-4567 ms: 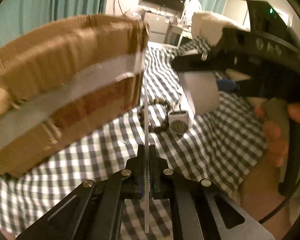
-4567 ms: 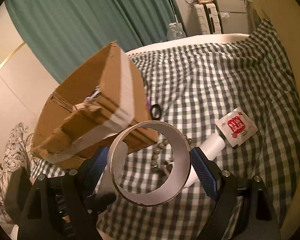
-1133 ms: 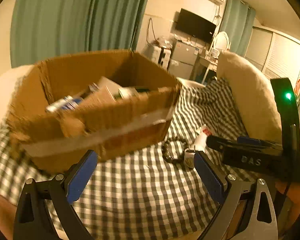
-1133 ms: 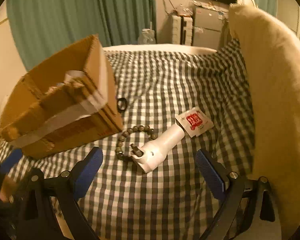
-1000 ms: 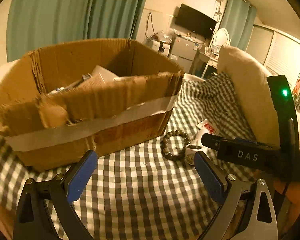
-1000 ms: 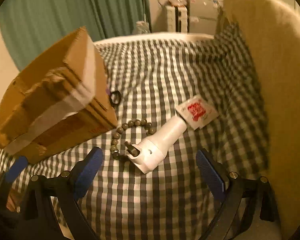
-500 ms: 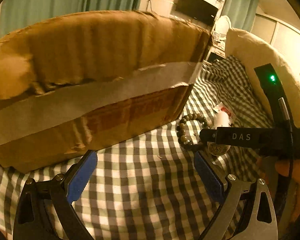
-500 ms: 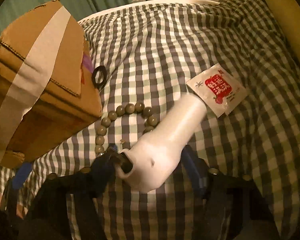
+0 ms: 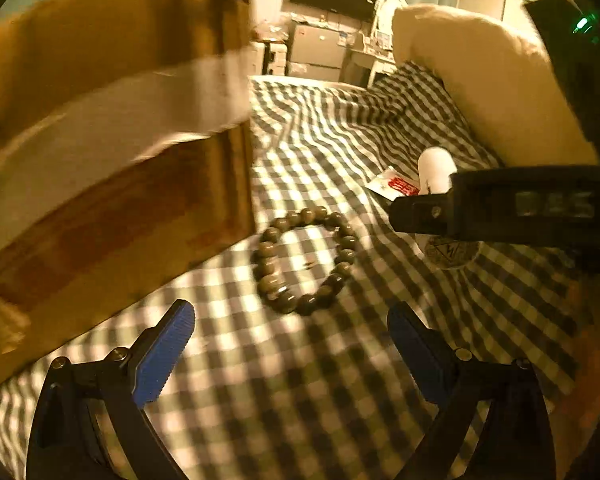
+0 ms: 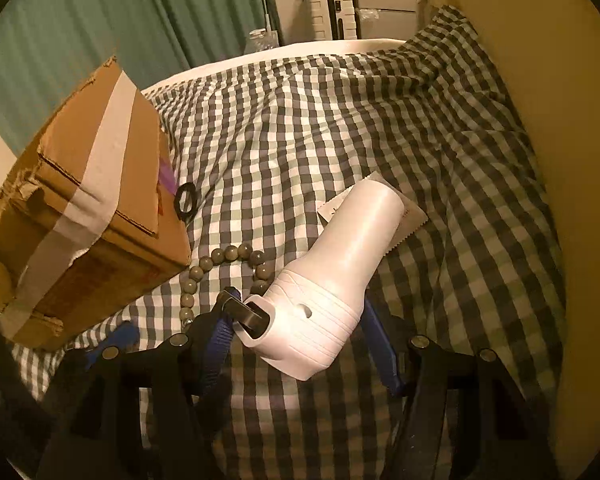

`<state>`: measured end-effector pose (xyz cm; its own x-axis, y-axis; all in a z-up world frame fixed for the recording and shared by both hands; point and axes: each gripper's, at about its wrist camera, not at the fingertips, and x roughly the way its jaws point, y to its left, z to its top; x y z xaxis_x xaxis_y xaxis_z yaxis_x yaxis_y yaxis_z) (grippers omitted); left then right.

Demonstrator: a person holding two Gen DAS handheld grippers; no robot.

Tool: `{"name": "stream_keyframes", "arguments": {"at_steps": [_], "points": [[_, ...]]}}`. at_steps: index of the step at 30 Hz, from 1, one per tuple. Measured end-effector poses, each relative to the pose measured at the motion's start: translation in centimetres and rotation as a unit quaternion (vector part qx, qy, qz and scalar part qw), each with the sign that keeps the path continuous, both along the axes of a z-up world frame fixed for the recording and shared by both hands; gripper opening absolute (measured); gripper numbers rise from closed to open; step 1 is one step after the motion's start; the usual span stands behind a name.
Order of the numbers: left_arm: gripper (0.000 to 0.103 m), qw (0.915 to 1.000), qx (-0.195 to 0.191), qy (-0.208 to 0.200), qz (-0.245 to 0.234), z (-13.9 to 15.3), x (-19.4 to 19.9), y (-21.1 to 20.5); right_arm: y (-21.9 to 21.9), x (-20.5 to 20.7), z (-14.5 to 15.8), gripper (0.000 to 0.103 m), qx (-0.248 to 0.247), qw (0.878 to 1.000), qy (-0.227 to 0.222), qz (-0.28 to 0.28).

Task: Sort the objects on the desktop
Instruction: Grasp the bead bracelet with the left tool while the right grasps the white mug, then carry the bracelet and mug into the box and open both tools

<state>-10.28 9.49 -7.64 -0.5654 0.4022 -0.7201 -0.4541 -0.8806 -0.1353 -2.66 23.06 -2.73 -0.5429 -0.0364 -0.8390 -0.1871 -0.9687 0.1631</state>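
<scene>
Two grippers were in view over the checked cloth (image 10: 300, 128). Right gripper (image 10: 300, 332): blue pads pressed on either side of the wide ribbed end of the white hair dryer (image 10: 332, 280), one pad at its left by the dark stub, the other at its right. The jaws had just been closing, with the dryer between them. The dryer's narrow barrel pointed far and right, lying across a white sachet (image 10: 410, 216) whose edges showed beneath it.

Left gripper (image 9: 290, 344): fingers spread wide, nothing between the pads. The bead bracelet (image 9: 306, 260) lay flat on the cloth just beyond the fingertips, roughly centred between them, not touched. In this view the right gripper's black finger crossed in from the right, with the dryer behind it and the red-printed sachet just left of the dryer's barrel.

Cardboard box (image 10: 88, 216), taped with a pale strip, stood at the left; its near corner sat just beside the bracelet. A black ring (image 10: 186, 202) lay against the box's right side. A beige cushion (image 9: 488, 92) bordered the cloth on the right.
</scene>
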Motion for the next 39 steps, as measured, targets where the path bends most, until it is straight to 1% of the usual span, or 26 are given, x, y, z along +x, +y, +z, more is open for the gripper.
{"name": "stream_keyframes", "arguments": {"at_steps": [4,5,6,7,8,9,10,11,12,13,15,16,17,18,25,29,34,39], "points": [[0.097,0.9995,0.012,-0.028,-0.004,-0.9,-1.8,1.0,0.5,0.0,-0.1,0.061,-0.018,1.0,0.001,-0.004],[0.092,0.9997,0.009,-0.022,0.002,-0.9,-2.1,1.2,0.7,0.0,-0.1,0.061,-0.026,1.0,0.0,-0.005],[0.083,0.9998,0.003,-0.017,0.005,-0.9,-2.4,1.5,0.8,0.0,-0.1,0.061,-0.029,1.0,-0.001,-0.006],[0.077,0.9999,-0.004,-0.016,0.004,-1.0,-2.7,1.9,0.9,0.0,-0.2,0.061,-0.032,0.999,-0.001,-0.006],[0.062,0.9999,-0.009,-0.011,0.002,-0.9,-2.8,2.1,1.0,0.0,-0.2,0.061,-0.035,0.999,-0.002,-0.006],[0.049,0.9999,-0.009,-0.011,-0.003,-0.9,-3.0,2.3,1.0,0.1,-0.3,0.061,-0.039,0.999,-0.003,-0.006],[0.045,0.9999,-0.008,-0.014,-0.006,-1.0,-3.0,2.2,1.1,0.1,-0.3,0.061,-0.042,0.999,-0.003,-0.006],[0.039,0.9999,-0.006,-0.015,-0.004,-1.0,-3.0,2.0,1.1,0.1,-0.3,0.061,-0.044,0.999,-0.003,-0.005],[0.032,0.9998,0.005,-0.017,-0.006,-0.9,-2.9,1.7,1.1,0.1,-0.3,0.061,-0.044,0.999,-0.003,-0.005],[0.029,0.9997,0.013,-0.019,-0.009,-0.9,-2.7,1.5,1.2,0.2,-0.3,0.061,-0.045,0.999,-0.002,-0.004],[0.02,0.9996,0.017,-0.017,-0.013,-0.7,-2.3,1.3,1.1,0.2,-0.3,0.061,-0.047,0.999,-0.001,-0.003],[0.019,0.9996,0.017,-0.014,-0.015,-0.6,-2.1,1.1,1.1,0.3,-0.3,0.061,-0.046,0.999,-0.001,-0.003],[0.013,0.9996,0.018,-0.014,-0.019,-0.4,-1.8,1.0,1.1,0.3,-0.4,0.061,-0.046,0.999,-0.002,-0.003],[0.011,0.9995,0.019,-0.012,-0.021,-0.3,-1.6,0.8,1.0,0.4,-0.4,0.061,-0.046,0.999,-0.002,-0.002],[0.011,0.9994,0.026,-0.008,-0.022,0.9,0.8,-1.0,-0.1,1.3,-0.2,0.061,-0.031,0.999,0.0,0.009],[0.011,0.9992,0.038,-0.006,-0.01,1.9,2.4,-3.0,-0.9,2.2,0.1,0.061,-0.031,0.999,0.001,0.015],[0.011,0.9983,0.057,0.011,-0.001,4.1,3.7,-5.1,-1.3,3.9,0.6,0.061,-0.034,0.999,0.003,0.015],[0.011,0.9976,0.062,0.032,0.0,6.0,4.8,-6.6,-1.8,5.5,1.2,0.061,-0.035,0.999,0.007,0.018]]}}
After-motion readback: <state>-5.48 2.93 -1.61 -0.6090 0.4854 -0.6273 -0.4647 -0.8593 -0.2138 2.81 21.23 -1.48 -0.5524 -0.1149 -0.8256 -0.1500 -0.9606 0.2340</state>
